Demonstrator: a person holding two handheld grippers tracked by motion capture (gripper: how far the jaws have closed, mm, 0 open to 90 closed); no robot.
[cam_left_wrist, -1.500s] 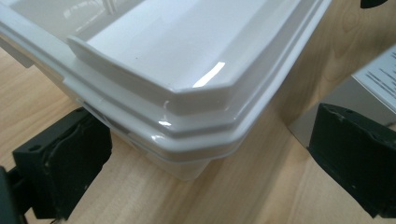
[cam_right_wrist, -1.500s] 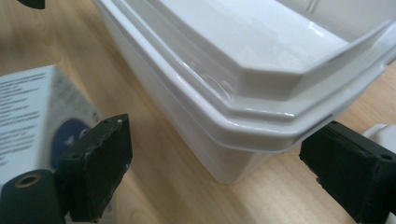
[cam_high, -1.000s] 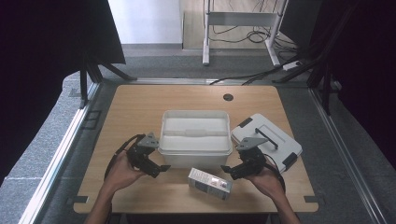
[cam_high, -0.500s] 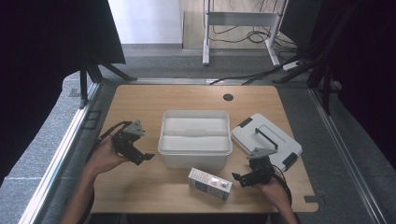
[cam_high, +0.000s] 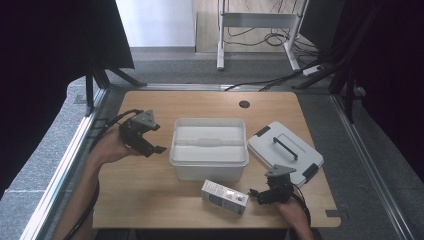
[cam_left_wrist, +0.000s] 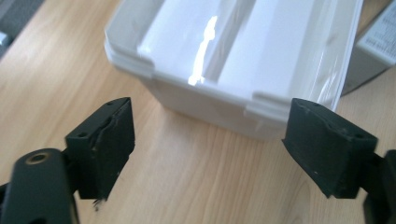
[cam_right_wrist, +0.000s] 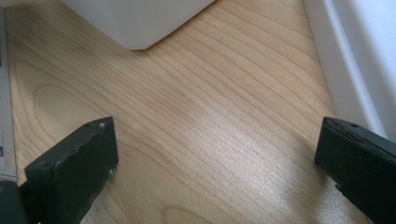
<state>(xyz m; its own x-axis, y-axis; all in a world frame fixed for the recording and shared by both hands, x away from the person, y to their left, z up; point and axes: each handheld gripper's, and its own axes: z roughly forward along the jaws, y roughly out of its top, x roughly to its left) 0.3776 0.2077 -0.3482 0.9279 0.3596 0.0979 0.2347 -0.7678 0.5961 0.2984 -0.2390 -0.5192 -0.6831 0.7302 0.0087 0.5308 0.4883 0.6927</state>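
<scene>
Wooden table (cam_high: 150, 195): white tub (cam_high: 209, 148), small box (cam_high: 224, 197) beside gaping right gripper (cam_high: 261, 194).

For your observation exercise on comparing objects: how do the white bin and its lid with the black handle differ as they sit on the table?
The white bin is deep and open-topped; the lid is flat and shallow. The bin sits square to the table edge at its middle; the lid lies turned at an angle to the bin's right. The lid carries a black handle and black clips; the bin is all white. Both are white plastic and rectangular.
</scene>
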